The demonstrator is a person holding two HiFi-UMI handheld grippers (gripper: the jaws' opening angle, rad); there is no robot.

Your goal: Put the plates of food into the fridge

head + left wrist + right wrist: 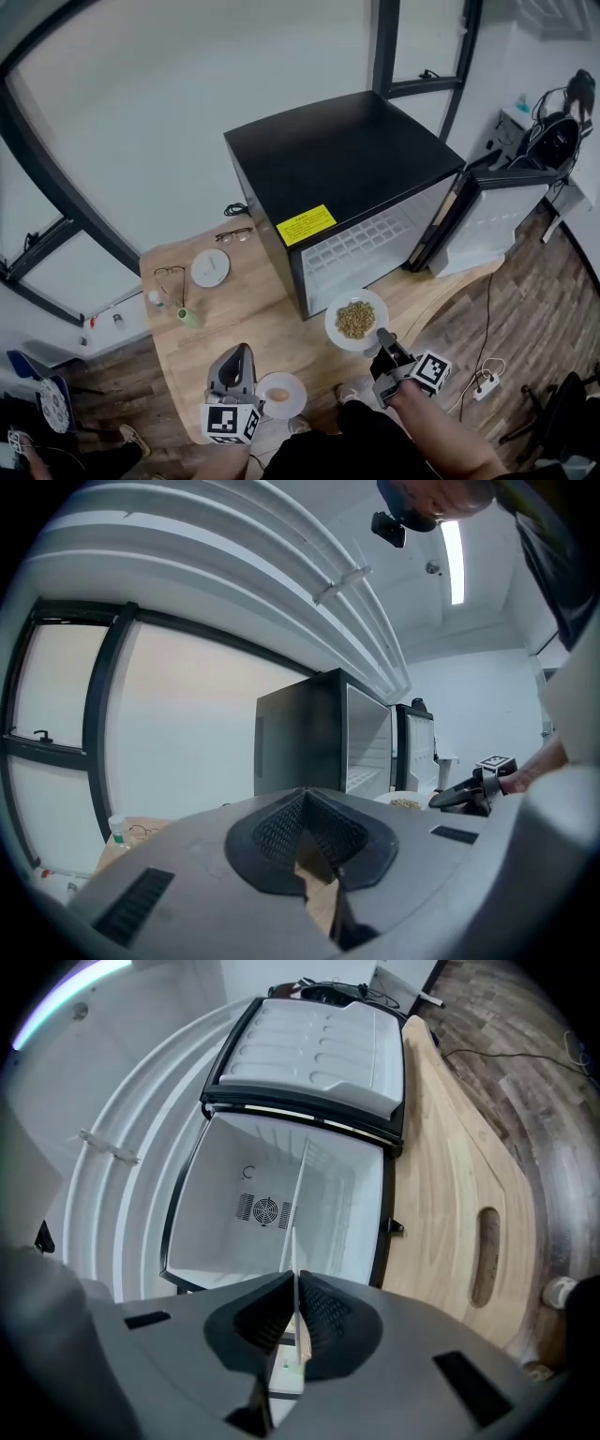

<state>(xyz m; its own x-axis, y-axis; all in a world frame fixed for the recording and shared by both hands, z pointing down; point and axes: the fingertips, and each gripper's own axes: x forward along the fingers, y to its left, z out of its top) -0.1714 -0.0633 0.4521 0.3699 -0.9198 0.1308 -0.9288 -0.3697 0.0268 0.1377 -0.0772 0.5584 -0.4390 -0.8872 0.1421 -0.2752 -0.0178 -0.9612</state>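
The plate of grain [355, 320] hangs just in front of the fridge's [319, 159] open compartment, its near rim clamped in the right tongs [382, 337], so entry lies straight ahead, while the left tongs [240, 352], closed and empty, stand farther from the fridge beside the egg plate [280, 395].

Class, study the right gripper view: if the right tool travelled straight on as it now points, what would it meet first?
The open fridge: the right tool, shut on the plate of food, points into its white cavity with nothing between. Likely the back wall first, though depth is unclear.
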